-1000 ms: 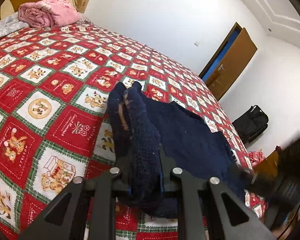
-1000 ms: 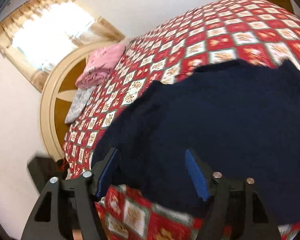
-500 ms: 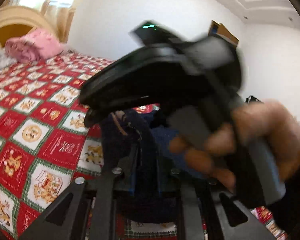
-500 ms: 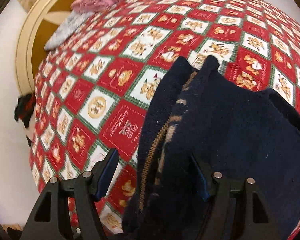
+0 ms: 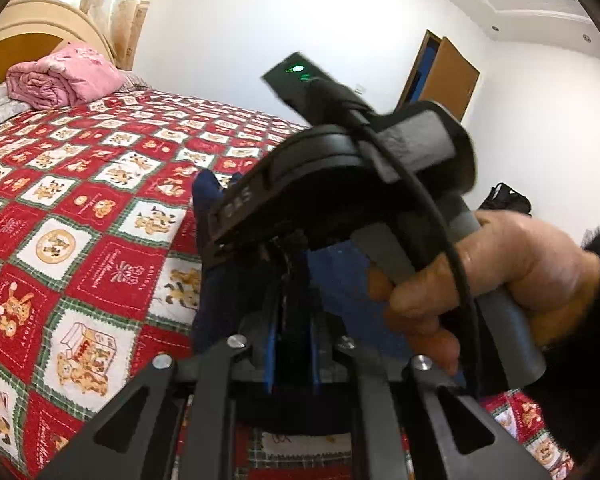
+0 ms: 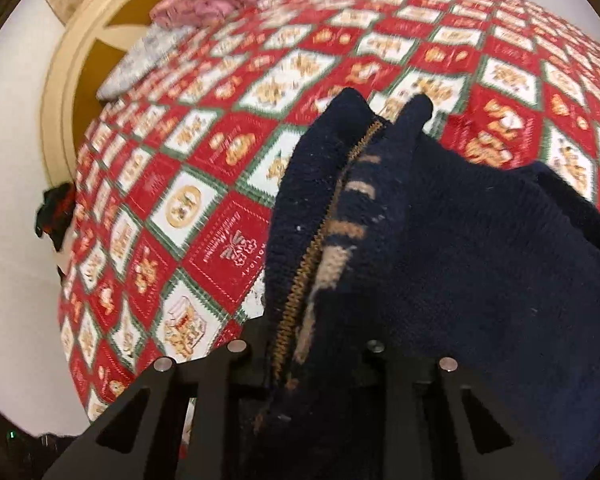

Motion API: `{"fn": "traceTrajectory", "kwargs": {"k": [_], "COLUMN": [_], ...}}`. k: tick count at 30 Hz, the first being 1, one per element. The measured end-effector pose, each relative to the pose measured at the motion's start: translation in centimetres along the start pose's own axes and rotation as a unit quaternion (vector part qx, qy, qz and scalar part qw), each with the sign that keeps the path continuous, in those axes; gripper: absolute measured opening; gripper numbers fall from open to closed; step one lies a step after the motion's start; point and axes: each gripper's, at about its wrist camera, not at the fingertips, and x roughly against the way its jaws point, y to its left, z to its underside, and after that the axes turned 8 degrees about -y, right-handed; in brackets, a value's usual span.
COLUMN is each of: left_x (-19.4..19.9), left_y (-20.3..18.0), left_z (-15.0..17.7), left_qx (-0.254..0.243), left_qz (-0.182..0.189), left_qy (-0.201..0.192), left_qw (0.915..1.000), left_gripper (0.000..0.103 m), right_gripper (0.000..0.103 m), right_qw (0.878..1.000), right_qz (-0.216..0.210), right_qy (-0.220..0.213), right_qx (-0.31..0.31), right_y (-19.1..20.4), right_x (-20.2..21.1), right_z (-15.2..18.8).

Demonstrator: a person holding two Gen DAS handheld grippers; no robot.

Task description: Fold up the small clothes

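Closing right gripper (image 6: pixel 304 360) onto sweater (image 6: pixel 440 240) (previously open).

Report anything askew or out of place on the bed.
The navy sweater is bunched into upright folds rather than lying flat on the quilt, its brown inner seam exposed. Nothing looks spilled or damaged.

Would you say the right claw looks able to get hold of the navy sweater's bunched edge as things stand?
Probably yes. The right claw is closing with the navy sweater bunched between its fingers, nothing blocking it. The left claw, shut on the same fold, leaves room.
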Motion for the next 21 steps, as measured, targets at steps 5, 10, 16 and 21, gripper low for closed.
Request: {"fn": "traceTrajectory", "kwargs": {"k": [5,10,16,21], "left_x": [0.7,1.0,-0.4,-1.3], "left_y": [-3.4,-9.2,-17.1,-18.5], "left_z": [-0.7,-1.3,2.3,5.1], "left_qx": [-0.03,-0.071,-0.131,-0.14], "left_qz": [0.037,0.105,0.188,0.182], "left_qy": [-0.001,-0.005,0.044,0.104], "left_qw": [0.9988,0.992,0.9723,0.9676], "left_gripper": [0.014,0.019,0.021,0.024], "right_gripper": [0.022,0.022,0.022,0.022], "right_qw": [0.996,0.99,0.986,0.974], "right_qz": [-0.028,-0.017,0.023,0.01], "right_qy": [-0.077,-0.133,-0.139,-0.156], "right_qx": [-0.033,-0.042,-0.091,-0.166], "right_y": [-3.1,-6.8,-14.7,-20.3], "right_x": [7.7,15.2,17.1,15.7], "right_z": [1.2,4.3,12.6,18.3]}}
